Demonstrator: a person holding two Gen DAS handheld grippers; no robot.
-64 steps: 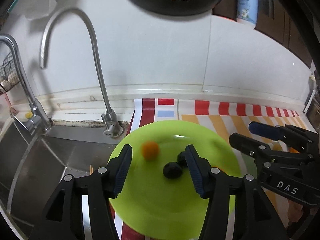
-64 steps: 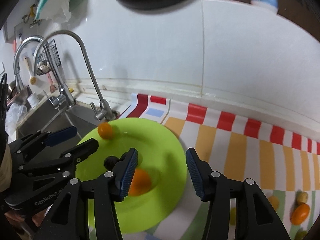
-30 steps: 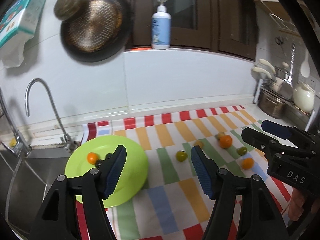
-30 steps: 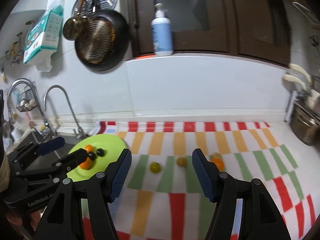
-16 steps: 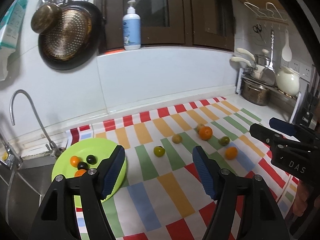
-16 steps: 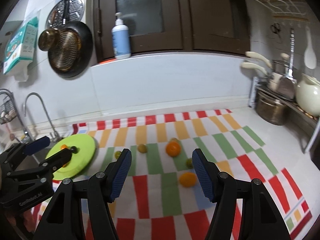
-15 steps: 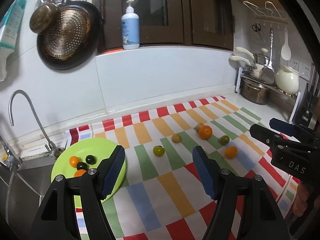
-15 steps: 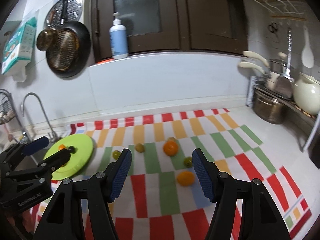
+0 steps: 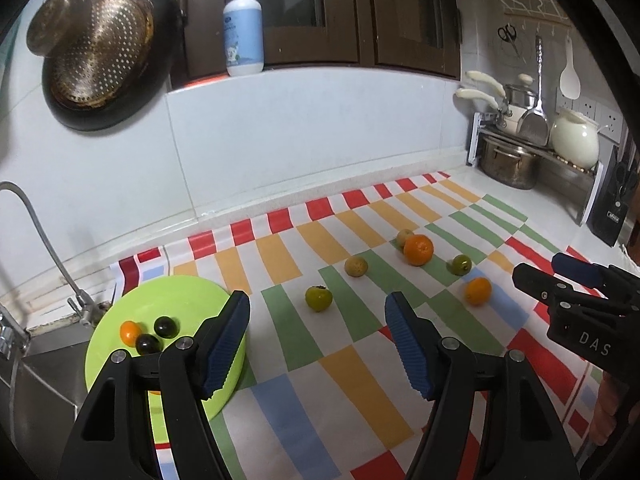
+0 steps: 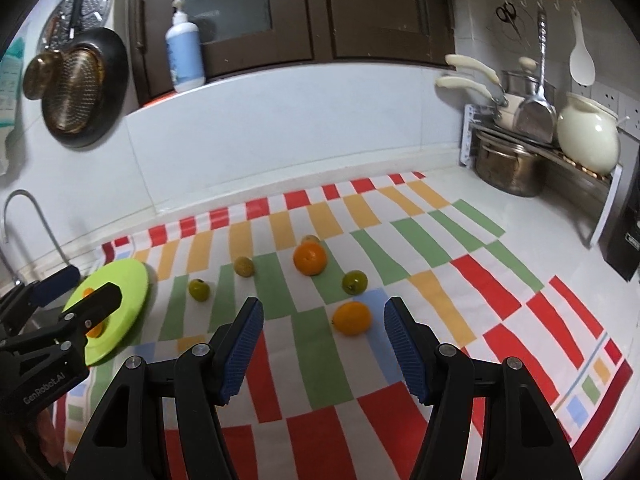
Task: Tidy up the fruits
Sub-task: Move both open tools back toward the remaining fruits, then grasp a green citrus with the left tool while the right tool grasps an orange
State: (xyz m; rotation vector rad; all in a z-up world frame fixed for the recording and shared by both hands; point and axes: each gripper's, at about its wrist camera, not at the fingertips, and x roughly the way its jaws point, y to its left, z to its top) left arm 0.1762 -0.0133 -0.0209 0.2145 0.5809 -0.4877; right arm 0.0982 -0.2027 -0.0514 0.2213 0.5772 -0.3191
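Both grippers have swung away from the green plate (image 9: 168, 292) at lower left (fruit already on it); left gripper (image 9: 317, 340) and right gripper (image 10: 323, 338) now face the loose fruit mid-frame, jaws apart and empty, the small orange fruit (image 10: 352, 318) nearest.

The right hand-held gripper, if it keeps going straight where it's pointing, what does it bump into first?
Probably the small orange fruit on the striped cloth. It lies just ahead of the open right hand-held gripper, slightly right of centre. Depth is hard to judge, so it may meet the cloth first.
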